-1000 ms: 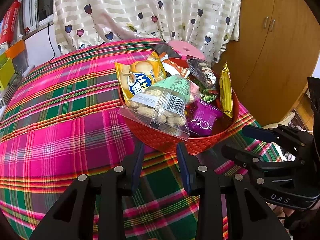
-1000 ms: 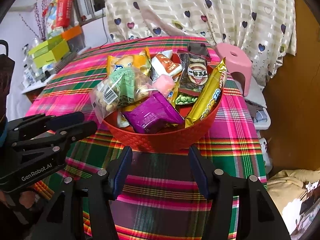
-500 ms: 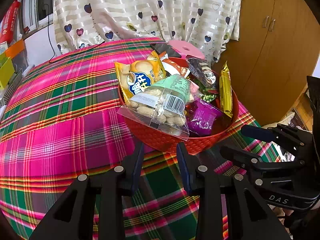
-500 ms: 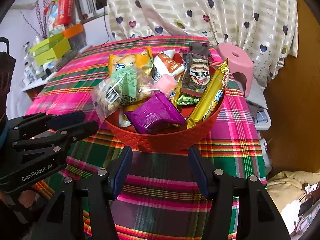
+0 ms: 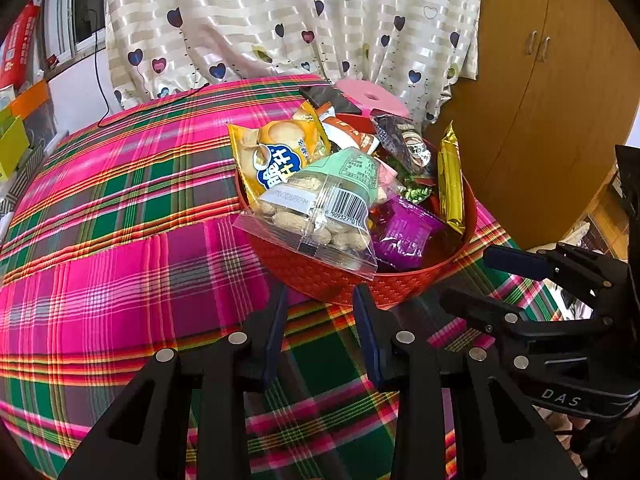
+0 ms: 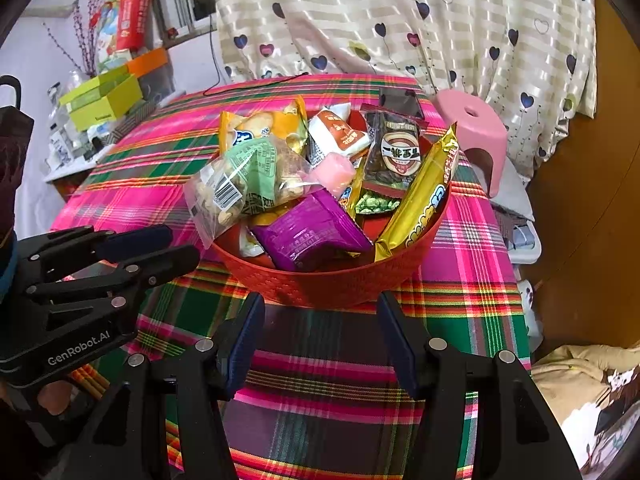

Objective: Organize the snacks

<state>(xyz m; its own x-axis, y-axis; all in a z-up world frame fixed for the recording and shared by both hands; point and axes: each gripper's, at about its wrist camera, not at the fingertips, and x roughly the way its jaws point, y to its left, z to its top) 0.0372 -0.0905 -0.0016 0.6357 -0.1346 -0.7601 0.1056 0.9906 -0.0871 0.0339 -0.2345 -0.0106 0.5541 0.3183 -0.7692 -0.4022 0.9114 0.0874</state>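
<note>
Snacks (image 5: 320,208) piled in red basket (image 5: 332,284) on desk (image 5: 120,272), just ahead of both grippers. Left hand-held gripper (image 5: 320,308) narrowly parted, empty; right hand-held gripper (image 6: 320,316) spread, empty. Peanut bag (image 6: 240,188) overhangs rim, nearer left.

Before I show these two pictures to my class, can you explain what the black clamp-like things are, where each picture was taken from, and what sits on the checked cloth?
They are two-finger tools held by a person, one per hand, each with a camera looking along its fingers. One picture is from the left hand-held gripper, the other from the right hand-held gripper; each also shows the other tool at its edge. On the plaid tablecloth stands a red basket full of snack packets, a peanut bag on top. Both grippers hold nothing.
</note>
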